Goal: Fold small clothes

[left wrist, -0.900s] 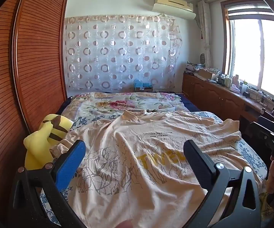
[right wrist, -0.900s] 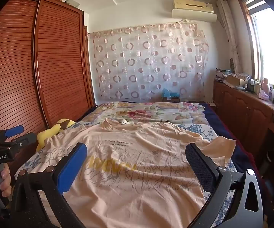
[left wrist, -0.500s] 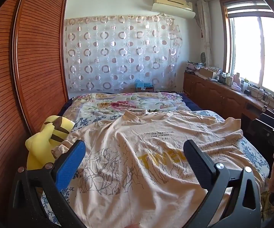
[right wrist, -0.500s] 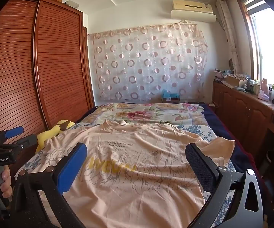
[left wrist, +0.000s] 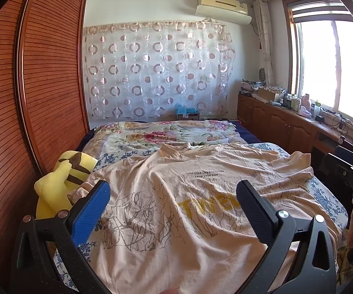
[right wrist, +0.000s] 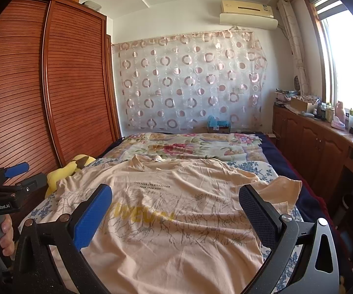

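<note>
Shirt: peach cotton T-shirt with yellow lettering and grey branch print [left wrist: 201,210], spread face-up and wrinkled on the floral-sheeted bed [left wrist: 152,137], collar toward the circle-patterned curtain [left wrist: 157,73].
Left gripper [left wrist: 171,196]: released, fingers spread wide, hovering level over the shirt's hem, touching no cloth.
Right gripper [right wrist: 174,196]: released too, jaws wide apart, held above the shirt's hem, beside the left one.
Toy: yellow plush toy [left wrist: 61,181] at the shirt's left sleeve.
</note>
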Available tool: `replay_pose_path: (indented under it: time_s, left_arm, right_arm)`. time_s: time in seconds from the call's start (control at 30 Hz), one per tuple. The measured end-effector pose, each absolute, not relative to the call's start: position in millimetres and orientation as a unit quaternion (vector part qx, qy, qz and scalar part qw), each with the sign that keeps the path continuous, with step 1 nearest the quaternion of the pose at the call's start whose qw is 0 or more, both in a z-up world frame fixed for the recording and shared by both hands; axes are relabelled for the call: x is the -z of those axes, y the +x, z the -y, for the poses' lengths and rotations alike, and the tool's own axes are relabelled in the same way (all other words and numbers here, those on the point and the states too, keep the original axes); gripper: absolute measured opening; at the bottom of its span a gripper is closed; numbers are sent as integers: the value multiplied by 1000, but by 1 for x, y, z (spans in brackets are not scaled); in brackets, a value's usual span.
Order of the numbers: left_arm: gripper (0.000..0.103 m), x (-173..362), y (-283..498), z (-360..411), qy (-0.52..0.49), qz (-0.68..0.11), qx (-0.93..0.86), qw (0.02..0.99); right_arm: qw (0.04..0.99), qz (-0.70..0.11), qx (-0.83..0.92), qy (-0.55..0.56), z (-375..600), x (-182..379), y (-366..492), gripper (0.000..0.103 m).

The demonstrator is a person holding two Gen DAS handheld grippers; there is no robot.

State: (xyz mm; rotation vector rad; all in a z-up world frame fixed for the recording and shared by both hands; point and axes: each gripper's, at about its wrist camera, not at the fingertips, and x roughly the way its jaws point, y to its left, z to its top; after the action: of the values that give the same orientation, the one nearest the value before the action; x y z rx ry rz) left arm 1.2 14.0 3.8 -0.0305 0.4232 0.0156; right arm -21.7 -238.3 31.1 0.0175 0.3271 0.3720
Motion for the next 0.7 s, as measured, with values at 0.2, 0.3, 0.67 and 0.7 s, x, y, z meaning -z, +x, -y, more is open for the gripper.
replay_pose_path:
  time_s: [0.2,0.3,0.67,0.7]
  left_arm:
    - [103,-7,-4,-10,-10,-206,-11,978]
    - [103,-8,-4,-9,-8,-205,-12,979]
    - [103,-10,-6,-7,-6,-203,-12,979]
    - [103,-11,-6,-7,-6,-203,-12,979]
  right_arm:
    - [970,-161,-184,8,239,-31,-22,103]
    - [970,-159,-183,9,239,-31,-23,103]
    - [970,-159,-182,7,241,-31,-24,103]
    - [971,-158,-181,6,241,-31,-24,103]
